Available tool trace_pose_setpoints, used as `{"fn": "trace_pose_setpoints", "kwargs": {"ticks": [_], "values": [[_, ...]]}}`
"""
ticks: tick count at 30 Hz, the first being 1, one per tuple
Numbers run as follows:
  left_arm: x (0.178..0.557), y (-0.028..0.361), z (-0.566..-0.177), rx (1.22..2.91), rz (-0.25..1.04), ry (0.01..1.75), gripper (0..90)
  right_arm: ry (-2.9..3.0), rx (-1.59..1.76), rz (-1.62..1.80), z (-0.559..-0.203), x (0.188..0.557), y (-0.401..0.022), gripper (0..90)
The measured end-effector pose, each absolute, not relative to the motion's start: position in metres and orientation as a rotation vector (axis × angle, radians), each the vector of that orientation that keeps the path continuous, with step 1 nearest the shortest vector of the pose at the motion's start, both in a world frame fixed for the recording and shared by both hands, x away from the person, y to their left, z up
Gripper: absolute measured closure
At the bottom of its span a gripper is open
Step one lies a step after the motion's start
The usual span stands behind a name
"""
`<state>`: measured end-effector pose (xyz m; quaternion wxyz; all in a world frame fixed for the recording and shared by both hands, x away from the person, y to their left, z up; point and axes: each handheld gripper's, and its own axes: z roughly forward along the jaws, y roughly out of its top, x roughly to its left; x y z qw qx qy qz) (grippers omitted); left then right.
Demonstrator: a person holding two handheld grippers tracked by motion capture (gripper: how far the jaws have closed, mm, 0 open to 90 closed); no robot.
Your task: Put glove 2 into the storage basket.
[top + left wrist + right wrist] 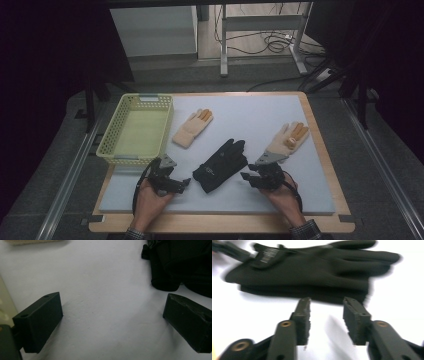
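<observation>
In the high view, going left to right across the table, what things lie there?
Pale green plastic basket → left gripper → cream knit glove with orange fingertips → black fabric glove → right gripper → second cream knit glove with orange fingertips.

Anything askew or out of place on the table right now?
Nothing damaged or spilled. The black glove lies flat between two cream gloves, which lie apart and unpaired; the green basket holds nothing.

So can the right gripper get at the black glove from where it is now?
Probably yes: the right gripper has its jaws apart, pointing at the black glove, with bare white mat between them.
</observation>
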<state>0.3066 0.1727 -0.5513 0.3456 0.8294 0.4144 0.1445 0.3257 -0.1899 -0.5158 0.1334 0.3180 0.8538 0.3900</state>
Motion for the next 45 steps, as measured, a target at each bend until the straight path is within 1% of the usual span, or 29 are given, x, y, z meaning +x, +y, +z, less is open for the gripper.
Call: {"fn": "trace_pose_setpoints", "kwargs": {"ticks": [1, 6, 8, 13, 14, 20, 21, 22, 26, 34, 38, 39, 45], "values": [[0.307, 0.173, -0.551, 2.153, 0.375, 1.075, 2.5, 2.476, 0.922, 1.131, -0.516, 0.326, -0.19, 49.7], [0.307, 0.173, -0.551, 2.153, 0.375, 1.075, 2.5, 2.422, 0.988, 1.077, -0.519, 0.332, -0.218, 35.1], [0.307, 0.173, -0.551, 2.153, 0.374, 1.075, 2.5, 2.411, 1.004, 1.051, -0.521, 0.334, -0.225, 31.2], [0.307, 0.173, -0.551, 2.156, 0.366, 1.073, 2.3, 2.403, 1.033, 1.003, -0.529, 0.338, -0.235, 25.7], [0.307, 0.173, -0.551, 2.158, 0.361, 1.068, 1.0, 2.398, 1.013, 1.008, -0.531, 0.338, -0.236, 24.7], [0.307, 0.173, -0.55, 2.163, 0.362, 1.068, 1.4, 2.392, 1.007, 1.005, -0.532, 0.337, -0.236, 24.1], [0.307, 0.173, -0.55, 2.165, 0.363, 1.073, 3.4, 2.391, 1.006, 1.007, -0.532, 0.337, -0.236, 24.1], [0.307, 0.173, -0.549, 2.164, 0.362, 1.078, 3.4, 2.391, 1.006, 1.007, -0.532, 0.337, -0.236, 24.1], [0.308, 0.173, -0.543, 2.145, 0.305, 1.064, 3.9, 2.389, 1.005, 1.007, -0.532, 0.337, -0.236, 24.0], [0.312, 0.164, -0.524, 2.15, 0.273, 0.996, 3.1, 2.387, 1.005, 1.007, -0.532, 0.337, -0.236, 23.8], [0.321, 0.148, -0.51, 2.15, 0.234, 0.95, 2.2, 2.386, 1.006, 1.008, -0.532, 0.337, -0.236, 23.8], [0.321, 0.148, -0.51, 2.15, 0.234, 0.95, 1.7, 2.386, 1.006, 1.008, -0.532, 0.337, -0.236, 23.7], [0.333, 0.119, -0.499, 2.198, 0.22, 0.893, 0.2, 2.385, 1.007, 1.007, -0.532, 0.337, -0.236, 23.5]]}}
